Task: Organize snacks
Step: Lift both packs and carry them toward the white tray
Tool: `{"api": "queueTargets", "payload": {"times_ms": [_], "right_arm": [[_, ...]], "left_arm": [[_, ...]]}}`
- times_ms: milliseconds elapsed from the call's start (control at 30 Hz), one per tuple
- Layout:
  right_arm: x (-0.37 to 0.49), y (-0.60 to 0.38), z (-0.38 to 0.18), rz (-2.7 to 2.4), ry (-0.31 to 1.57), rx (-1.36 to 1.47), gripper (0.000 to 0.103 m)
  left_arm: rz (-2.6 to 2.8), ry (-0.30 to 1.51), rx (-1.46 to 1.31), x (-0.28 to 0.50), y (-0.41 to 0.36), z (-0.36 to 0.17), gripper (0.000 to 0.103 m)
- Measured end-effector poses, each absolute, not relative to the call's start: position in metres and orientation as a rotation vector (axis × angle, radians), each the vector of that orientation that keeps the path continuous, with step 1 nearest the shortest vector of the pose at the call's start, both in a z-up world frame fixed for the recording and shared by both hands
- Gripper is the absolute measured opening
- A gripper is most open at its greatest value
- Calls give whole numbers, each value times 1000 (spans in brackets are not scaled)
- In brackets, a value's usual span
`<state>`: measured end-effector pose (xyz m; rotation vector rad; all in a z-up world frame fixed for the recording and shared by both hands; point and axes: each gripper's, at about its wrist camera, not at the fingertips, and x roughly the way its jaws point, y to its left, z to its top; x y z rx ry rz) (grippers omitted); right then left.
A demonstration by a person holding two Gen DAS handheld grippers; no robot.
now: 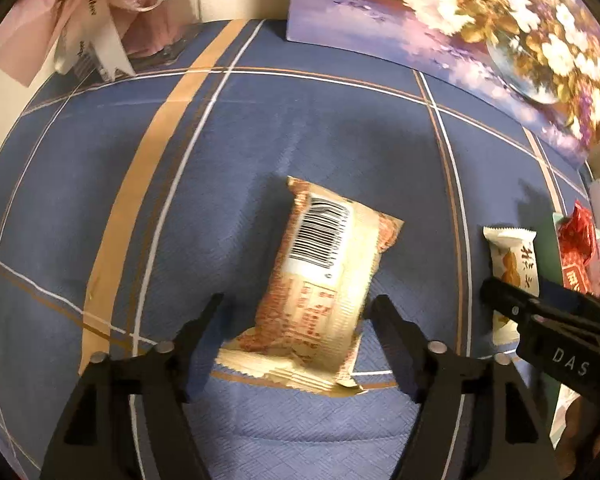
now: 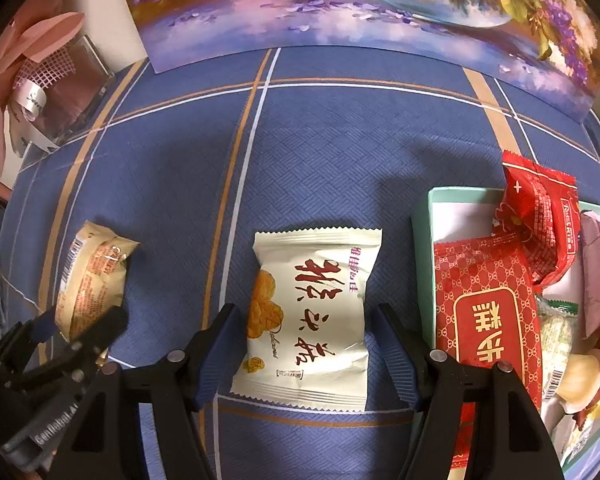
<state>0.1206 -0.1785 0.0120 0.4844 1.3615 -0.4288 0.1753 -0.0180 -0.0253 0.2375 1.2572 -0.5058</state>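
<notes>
Between my left gripper's point(image 1: 296, 312) open jaws lies the tan snack packet point(image 1: 320, 280), unpinched, while my right gripper point(image 2: 304, 324) straddles the white packet point(image 2: 312, 316), open too; next each must close, then carry rightward to the box point(image 2: 424, 240).

A home table — plaid blue tablecloth point(image 2: 320, 152), floral painting point(image 2: 340, 12) propped behind, ribboned gift box point(image 2: 72, 92) nearby.
</notes>
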Motion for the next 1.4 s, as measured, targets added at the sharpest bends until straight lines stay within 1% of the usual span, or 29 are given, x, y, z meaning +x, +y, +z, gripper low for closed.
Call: {"api": "queueTargets", "payload": {"times_ms": [33,133,233,600,667,733,833,967,1033,1400], "right_arm": [[121,-178,12,-428,1361,481,72],[121,-177,11,-428,1360,473,72],[121,-176,11,-429,1356,469,72],[118,-186,15,-430,1345,480,67],[117,-187,15,-430,1345,482,65],[116,-190,15,-430,1343,488,63],[115,-193,16,-431,1341,499,61],[114,-198,18,-427,1340,505,59],[113,-199,18,-427,1339,506,58],[113,-193,28,-415,1319,508,56]], "left_arm": [[-511,1251,252,173,-20,-27,84],[-511,1238,292,170,-29,-32,92],[-501,1231,311,168,-35,-34,93],[-442,1190,262,174,-25,-24,93],[-446,1189,251,173,-24,-23,89],[-452,1186,234,171,-22,-21,68],[-464,1184,219,172,-23,-21,58],[-465,1174,220,170,-24,-21,55],[-469,1179,213,171,-24,-21,50],[-458,1189,148,174,-13,-14,44]]}}
